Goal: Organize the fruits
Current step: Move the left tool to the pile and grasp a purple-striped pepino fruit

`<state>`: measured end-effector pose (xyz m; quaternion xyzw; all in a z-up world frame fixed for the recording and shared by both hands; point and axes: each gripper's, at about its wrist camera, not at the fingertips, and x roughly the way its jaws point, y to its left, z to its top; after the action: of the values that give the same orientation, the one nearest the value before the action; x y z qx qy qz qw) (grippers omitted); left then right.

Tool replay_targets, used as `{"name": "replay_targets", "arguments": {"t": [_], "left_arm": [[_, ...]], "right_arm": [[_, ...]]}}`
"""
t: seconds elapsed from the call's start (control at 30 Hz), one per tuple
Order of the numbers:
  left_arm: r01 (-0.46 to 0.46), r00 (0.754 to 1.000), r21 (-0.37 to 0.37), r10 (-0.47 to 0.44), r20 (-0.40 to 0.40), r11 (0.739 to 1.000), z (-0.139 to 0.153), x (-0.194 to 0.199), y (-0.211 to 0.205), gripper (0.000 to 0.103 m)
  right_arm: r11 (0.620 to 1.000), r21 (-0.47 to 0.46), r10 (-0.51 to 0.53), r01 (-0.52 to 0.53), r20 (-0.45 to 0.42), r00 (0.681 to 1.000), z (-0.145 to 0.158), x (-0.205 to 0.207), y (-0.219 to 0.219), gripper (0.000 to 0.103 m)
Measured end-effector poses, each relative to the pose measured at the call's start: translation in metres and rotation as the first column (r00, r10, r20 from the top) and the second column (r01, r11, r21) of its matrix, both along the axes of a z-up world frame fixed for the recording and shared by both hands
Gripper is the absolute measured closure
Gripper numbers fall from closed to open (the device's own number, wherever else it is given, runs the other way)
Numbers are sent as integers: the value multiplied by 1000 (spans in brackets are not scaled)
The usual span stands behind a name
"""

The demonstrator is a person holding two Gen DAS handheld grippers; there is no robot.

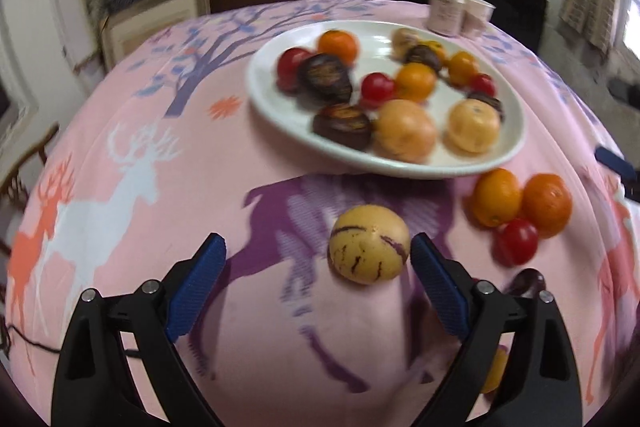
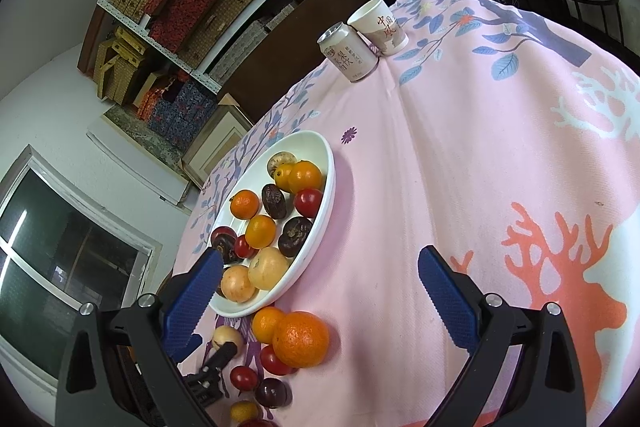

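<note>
A white oval plate [image 1: 280, 107] holds several oranges, red tomatoes, dark passion fruits and pale round fruits; it also shows in the right wrist view [image 2: 320, 211]. My left gripper [image 1: 316, 253] is open just above the cloth, and a yellow purple-streaked melon [image 1: 368, 245] lies between its fingertips, close to the right finger. Two oranges [image 1: 520, 203] and a red tomato [image 1: 518, 241] lie right of it on the cloth. My right gripper [image 2: 320, 267] is open and empty above the table, with loose fruits, among them a big orange [image 2: 302, 339], below its left finger.
A drink can [image 2: 348, 53] and a paper cup [image 2: 380, 23] stand at the far table edge. The pink deer-print tablecloth [image 2: 460, 167] covers the table. Shelves with boxes stand behind the table. A window is at the left of the right wrist view.
</note>
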<state>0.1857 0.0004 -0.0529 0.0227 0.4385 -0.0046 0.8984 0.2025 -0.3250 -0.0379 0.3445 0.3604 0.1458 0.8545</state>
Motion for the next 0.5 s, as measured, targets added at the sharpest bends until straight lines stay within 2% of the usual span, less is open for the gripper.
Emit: {"name": "replay_targets", "arguments": {"t": [0.13, 0.33, 0.47, 0.5], "left_arm": [[-50, 999, -3, 50, 7, 999, 2, 0, 13, 11], [17, 999, -44, -16, 35, 999, 7, -4, 5, 13], [29, 1000, -66, -28, 13, 997, 2, 0, 3, 26], [25, 1000, -70, -25, 6, 997, 1, 2, 4, 33]], "right_arm": [[1000, 2, 6, -6, 2, 1000, 1, -1, 1, 4], [1000, -4, 17, -16, 6, 1000, 2, -1, 3, 4], [1000, -8, 20, -20, 2, 1000, 2, 0, 5, 4], [1000, -8, 20, -20, 1, 1000, 2, 0, 5, 4]]}}
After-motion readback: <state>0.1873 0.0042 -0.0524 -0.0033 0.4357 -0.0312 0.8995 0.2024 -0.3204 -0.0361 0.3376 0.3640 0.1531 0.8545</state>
